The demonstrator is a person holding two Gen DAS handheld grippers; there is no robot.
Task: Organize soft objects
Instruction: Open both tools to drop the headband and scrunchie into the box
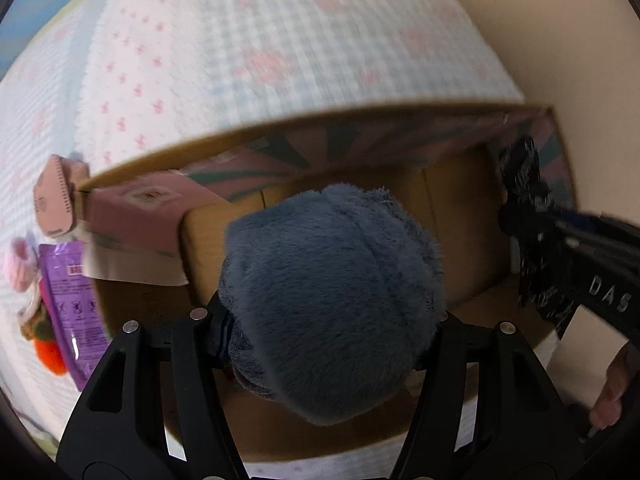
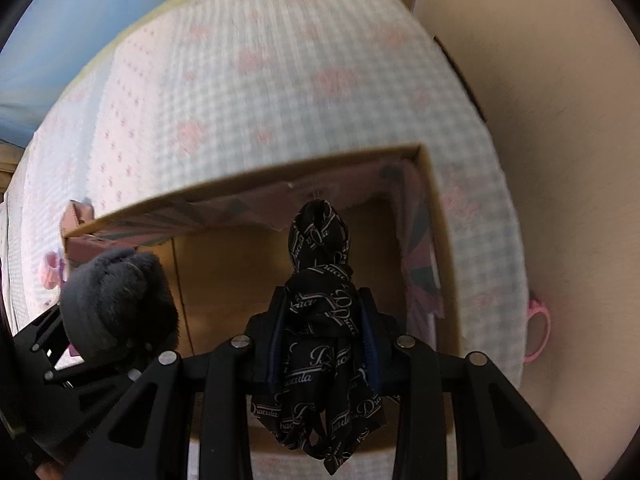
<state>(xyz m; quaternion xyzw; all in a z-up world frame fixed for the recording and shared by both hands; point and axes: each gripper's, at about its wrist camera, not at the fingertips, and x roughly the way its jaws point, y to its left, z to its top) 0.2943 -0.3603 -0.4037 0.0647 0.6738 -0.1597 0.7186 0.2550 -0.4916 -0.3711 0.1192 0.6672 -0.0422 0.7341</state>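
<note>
A checked blanket (image 1: 280, 60) with pink flowers spreads out ahead of both claws and covers the whole surface under them. On it sits an open cardboard box (image 2: 248, 168), directly below and in front of both claws, its inner walls printed with pink and green stripes.

The left claw (image 1: 328, 344) is pinching a fluffy grey-blue plush toy (image 1: 332, 288), which bulges out between its fingers and hangs over the open box. The toy hides the fingertips.

The right claw (image 2: 324, 344) is pressed onto a black scarf (image 2: 320, 320) with white script lettering. The scarf is bunched into a knot ahead of the fingers and trails down behind them, held above the box near its right side. In the left wrist view this claw reaches in from the right.

To the left of the left claw, outside the box, lie a purple pouch (image 1: 70, 304), a pink flat item (image 1: 54, 200) by the box corner, a small pink knitted piece (image 1: 18, 268) and an orange fuzzy piece (image 1: 50, 354).
</note>
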